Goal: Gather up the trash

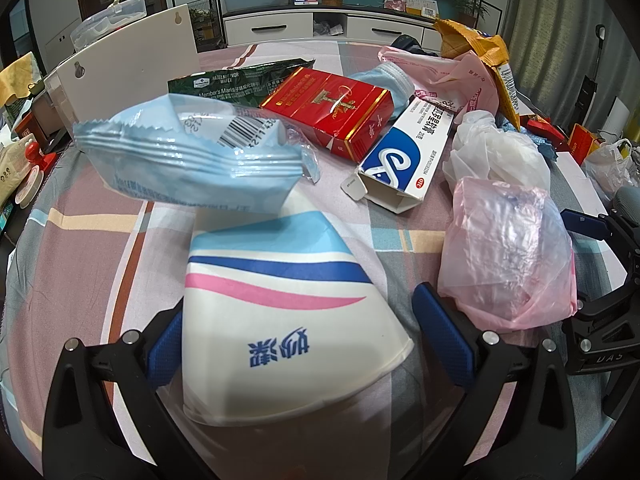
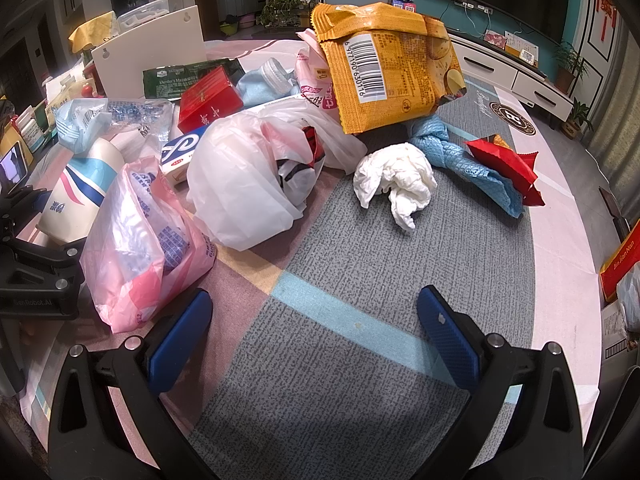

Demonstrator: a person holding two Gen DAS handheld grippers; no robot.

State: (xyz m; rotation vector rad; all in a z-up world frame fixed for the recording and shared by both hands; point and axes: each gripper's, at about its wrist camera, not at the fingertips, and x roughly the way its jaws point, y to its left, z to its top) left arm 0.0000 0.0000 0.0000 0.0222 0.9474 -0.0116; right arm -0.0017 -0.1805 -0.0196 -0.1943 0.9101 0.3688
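- Left gripper [image 1: 298, 344]: jaws spread wide, straddling a flattened paper cup [image 1: 280, 312] lying on its side; left pad looks to touch the cup's edge, right pad clear of it, nothing clamped yet.
- Right gripper [image 2: 314, 332]: jaws spread wide over bare tablecloth [image 2: 360, 280], nothing between them.
- Just past the cup in left view: light blue wrapper [image 1: 188, 156], overlapping the cup's far end.
- Right of the cup: pink plastic bag [image 1: 508, 252], beside the left gripper's right finger; same bag near the right gripper's left finger in right view.
- Farther out: white-and-blue carton [image 1: 400, 160], red box [image 1: 332, 112], green wafer packet [image 1: 240, 80], all close together.
- Right view, middle distance: white plastic bag [image 2: 256, 176], crumpled tissue [image 2: 396, 180], blue cloth [image 2: 452, 152], red snack wrapper [image 2: 508, 164], big orange chip bag [image 2: 384, 68] leaning on the pile.
- No bin or collecting bag identifiable in either view.
- Step judged: early pickup, left side lined up on the cup, most trash not gathered.
- Next move calls for: closing left jaws gently on the cup, thin paper likely to crush or slip; lifting without dragging the blue wrapper along.
- Right side free for the tissue or pink bag, both light and easy to pinch.
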